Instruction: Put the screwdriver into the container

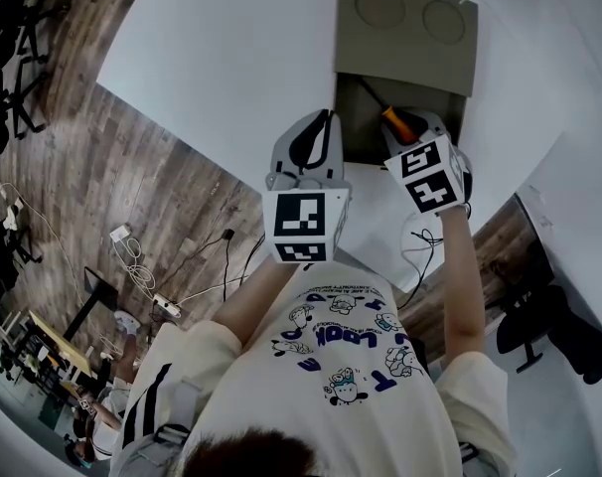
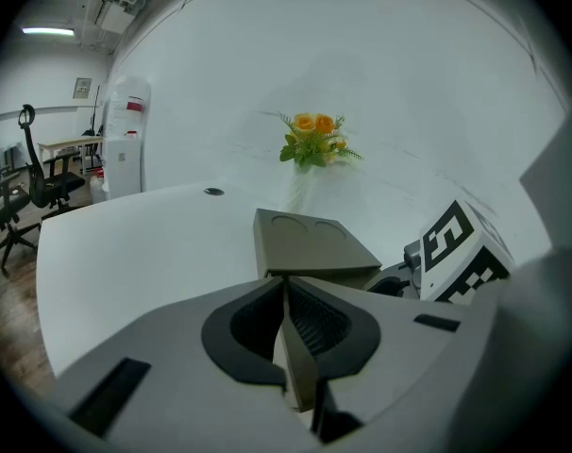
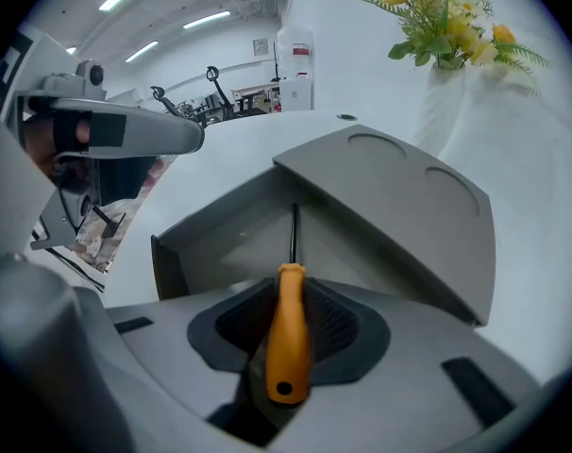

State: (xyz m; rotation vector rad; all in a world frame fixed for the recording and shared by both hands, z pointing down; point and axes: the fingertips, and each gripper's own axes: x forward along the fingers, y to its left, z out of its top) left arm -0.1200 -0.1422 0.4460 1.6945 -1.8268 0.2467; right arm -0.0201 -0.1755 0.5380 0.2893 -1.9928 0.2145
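Right tool (image 3: 288,293): pads pinch the orange handle of the screwdriver (image 3: 288,338) from both sides, butt end low in the throat, black shaft out past the tips. The tool is tipped steeply down so the shaft aims into the open mouth of the container (image 3: 234,239), i.e. posed for a drop-in, not a lay-down. Screwdriver loc.: in this tool's grip at the container opening, shaft over the interior per head view; not seen resting on the box floor. Container: khaki box on white worktop (image 2: 144,243), lid (image 3: 409,206) w/ two round recesses swung open toward the far side, prob. so the mouth is free for entry from the near side. Left tool (image 2: 288,295): jaws pressed almost together on a thin khaki strip, same colour as the box, which reads as its left wall. Prob. purpose is to steady the box while the other side loads it. Head view only shows this tool just beside that wall, so contact is a judgement. Misc.: vase of yellow flowers (image 2: 314,142) beyond the box, well apart, no role. Est. status: near the end, only the release is left.
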